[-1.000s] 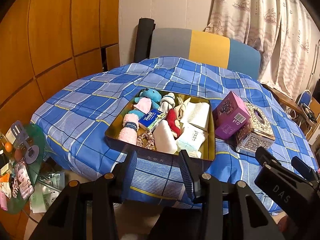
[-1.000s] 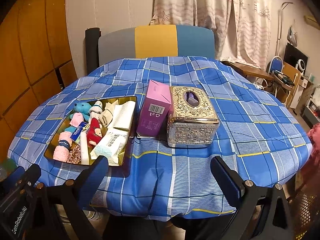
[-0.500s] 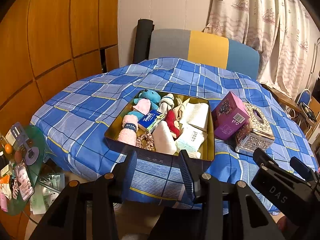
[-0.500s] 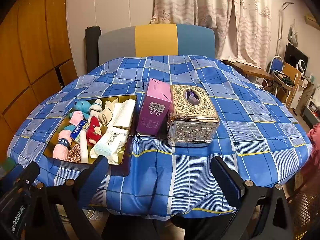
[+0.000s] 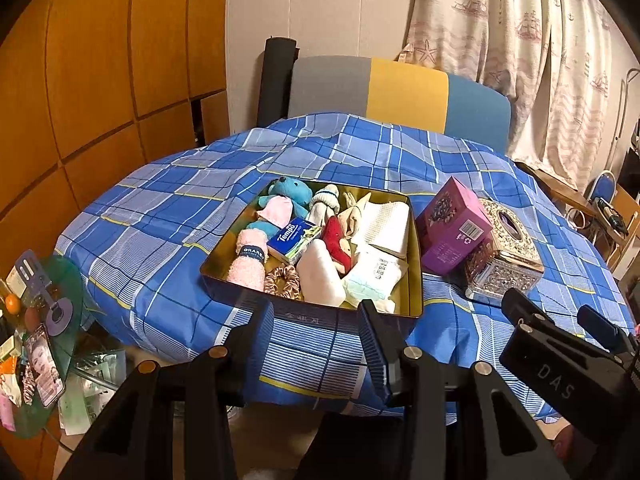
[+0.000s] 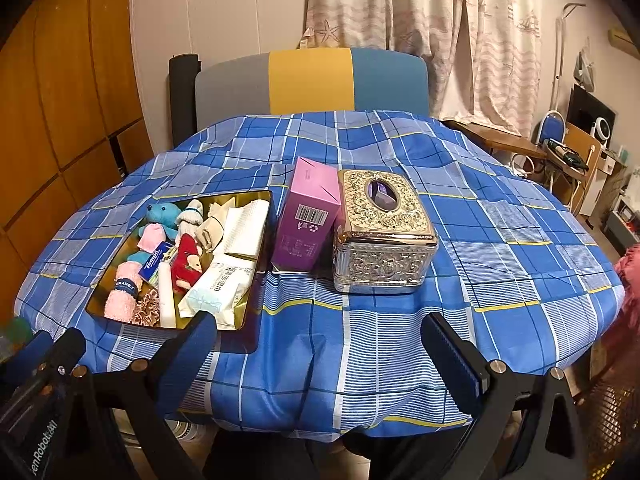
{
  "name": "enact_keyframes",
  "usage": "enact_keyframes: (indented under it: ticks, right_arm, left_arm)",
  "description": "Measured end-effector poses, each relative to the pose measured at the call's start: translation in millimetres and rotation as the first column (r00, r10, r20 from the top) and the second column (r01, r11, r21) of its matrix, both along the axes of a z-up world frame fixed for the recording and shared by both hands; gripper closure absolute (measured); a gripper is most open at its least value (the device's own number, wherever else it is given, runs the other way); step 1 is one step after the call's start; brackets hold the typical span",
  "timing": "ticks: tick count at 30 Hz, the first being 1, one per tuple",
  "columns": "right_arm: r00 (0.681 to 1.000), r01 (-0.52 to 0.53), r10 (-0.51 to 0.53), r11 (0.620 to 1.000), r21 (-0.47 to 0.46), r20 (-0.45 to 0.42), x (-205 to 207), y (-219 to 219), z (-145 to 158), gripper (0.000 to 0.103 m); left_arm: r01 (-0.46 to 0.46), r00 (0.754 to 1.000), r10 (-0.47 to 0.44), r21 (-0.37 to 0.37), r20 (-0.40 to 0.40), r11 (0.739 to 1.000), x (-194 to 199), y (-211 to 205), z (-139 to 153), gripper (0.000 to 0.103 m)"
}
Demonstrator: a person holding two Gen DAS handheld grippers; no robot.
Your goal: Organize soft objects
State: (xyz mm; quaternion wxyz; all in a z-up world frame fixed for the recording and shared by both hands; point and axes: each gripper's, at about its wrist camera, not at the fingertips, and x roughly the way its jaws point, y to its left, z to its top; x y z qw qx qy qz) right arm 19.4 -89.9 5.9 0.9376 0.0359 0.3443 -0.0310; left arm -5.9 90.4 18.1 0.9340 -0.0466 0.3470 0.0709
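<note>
Near the front left edge of the desk (image 6: pixel 520 216), which is draped in a blue plaid cloth, sits a shallow gold tin tray (image 5: pixel 414 240) packed with soft things. Inside it, a blue teddy bear (image 5: pixel 291 192) lies at the far left corner, with a rolled pink towel (image 5: pixel 250 262) and a pink scrunchie (image 5: pixel 283 281) toward the near left corner. A Tempo tissue pack (image 5: pixel 294 239) rests near the tray's middle, a red plush toy (image 5: pixel 338 242) just beside it, and a folded white cloth (image 5: pixel 386 222) fills the far right corner. A white wipes packet (image 6: pixel 218 292) lies along the near right side.

Just right of the tray stands a purple box (image 6: pixel 306 220), touching an ornate silver tissue box (image 6: pixel 384 236) on its right, about the middle of the desk.

The left tool (image 5: pixel 316 344) hangs off the front edge before the tray, its fingers moderately parted with nothing between them. The right tool (image 6: pixel 320 360) hovers off the front edge facing the two boxes, fingers spread wide and empty.
</note>
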Motion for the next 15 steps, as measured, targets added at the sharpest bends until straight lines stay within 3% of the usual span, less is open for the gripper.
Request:
enact_keyframes:
  ticks: [15]
  right_arm:
    - [1.0,-0.002,0.002,1.0,0.004,-0.006,1.1,0.8,-1.1,0.0]
  left_arm:
    - [0.005,1.0,-0.005,0.009,0.0,1.0,-0.7,-1.5,0.5,0.059]
